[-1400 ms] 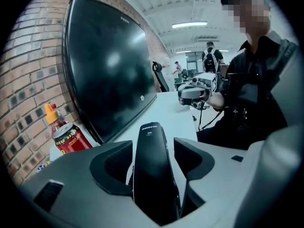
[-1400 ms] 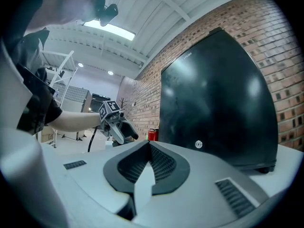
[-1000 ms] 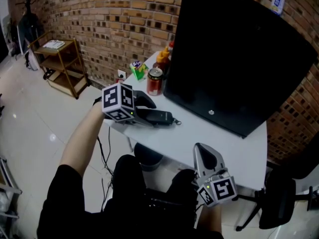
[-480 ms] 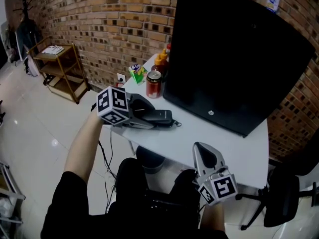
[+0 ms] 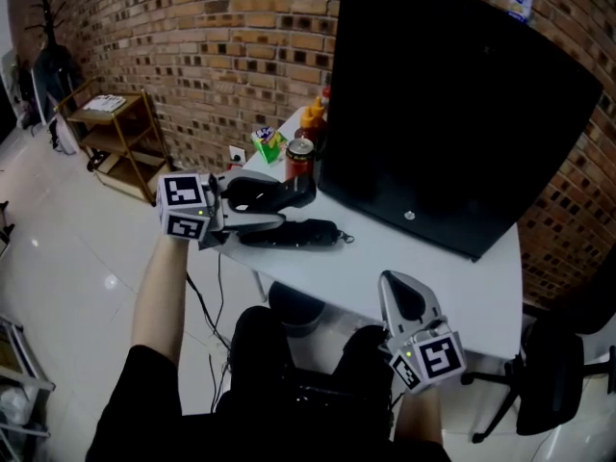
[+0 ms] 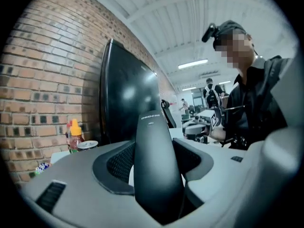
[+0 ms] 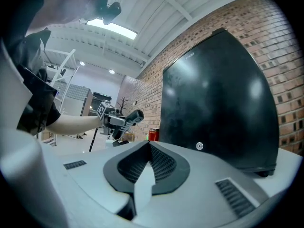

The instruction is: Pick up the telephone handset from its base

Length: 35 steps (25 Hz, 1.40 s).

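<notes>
The left hand-held gripper (image 5: 254, 210) is clamped on the black, smooth plastic telephone handset (image 5: 274, 192). Its jaws have just been closing, and the left gripper view shows the dark bar sitting between the ribbed pads, gripped on both sides. The handset hangs above the long, flat black base (image 5: 289, 234), which lies on the white worktop (image 5: 452, 279) near its front edge. The two look apart, with the grey lower jaw showing between them.

The handset's long axis runs out along the line of the gripper, towards the big black screen (image 5: 452, 114), and roughly parallel to the base beneath it. It therefore lies directly ahead of the left jaws, nowhere near the other hand. The right hand-held gripper (image 5: 395, 285) rests well apart at the near edge of the worktop, its jaws together on nothing.

I would judge the lift all but done. What remains is to carry the handset clear, keeping it off the red drinks can (image 5: 299, 157) standing just behind.
</notes>
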Each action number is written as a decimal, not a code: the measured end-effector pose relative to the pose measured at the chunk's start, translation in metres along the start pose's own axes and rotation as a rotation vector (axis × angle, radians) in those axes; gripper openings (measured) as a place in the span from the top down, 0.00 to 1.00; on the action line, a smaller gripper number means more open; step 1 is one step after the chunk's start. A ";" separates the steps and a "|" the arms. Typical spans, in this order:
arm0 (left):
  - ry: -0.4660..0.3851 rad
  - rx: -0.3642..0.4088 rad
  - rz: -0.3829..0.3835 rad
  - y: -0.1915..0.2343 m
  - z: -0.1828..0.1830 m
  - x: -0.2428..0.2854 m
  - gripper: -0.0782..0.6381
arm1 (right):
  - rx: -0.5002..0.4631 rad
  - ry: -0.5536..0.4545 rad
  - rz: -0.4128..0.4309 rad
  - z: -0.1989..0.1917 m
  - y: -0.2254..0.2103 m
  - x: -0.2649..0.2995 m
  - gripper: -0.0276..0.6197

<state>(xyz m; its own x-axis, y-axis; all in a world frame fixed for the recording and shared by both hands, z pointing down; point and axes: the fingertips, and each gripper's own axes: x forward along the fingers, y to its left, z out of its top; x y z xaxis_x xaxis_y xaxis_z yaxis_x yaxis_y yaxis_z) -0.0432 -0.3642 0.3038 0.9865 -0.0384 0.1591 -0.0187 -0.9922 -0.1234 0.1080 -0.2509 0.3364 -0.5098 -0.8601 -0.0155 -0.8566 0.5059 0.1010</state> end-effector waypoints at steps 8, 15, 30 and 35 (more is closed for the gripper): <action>-0.413 -0.115 0.090 0.007 0.036 -0.071 0.53 | 0.012 -0.030 0.000 0.006 0.002 -0.008 0.94; -0.537 -0.146 0.146 0.010 0.041 -0.104 0.53 | 0.009 -0.028 0.003 0.004 0.006 -0.010 0.94; -0.647 -0.151 0.231 0.006 0.048 -0.133 0.53 | 0.017 -0.067 -0.033 0.008 -0.003 -0.020 0.95; -0.639 -0.141 0.220 0.003 0.050 -0.129 0.53 | 0.019 -0.086 -0.051 0.008 -0.006 -0.023 0.95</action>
<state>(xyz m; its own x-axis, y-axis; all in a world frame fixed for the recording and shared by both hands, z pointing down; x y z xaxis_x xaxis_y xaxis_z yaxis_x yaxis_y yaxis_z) -0.1626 -0.3566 0.2343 0.8586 -0.2064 -0.4693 -0.2080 -0.9769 0.0493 0.1241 -0.2333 0.3278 -0.4701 -0.8763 -0.1050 -0.8824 0.4638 0.0796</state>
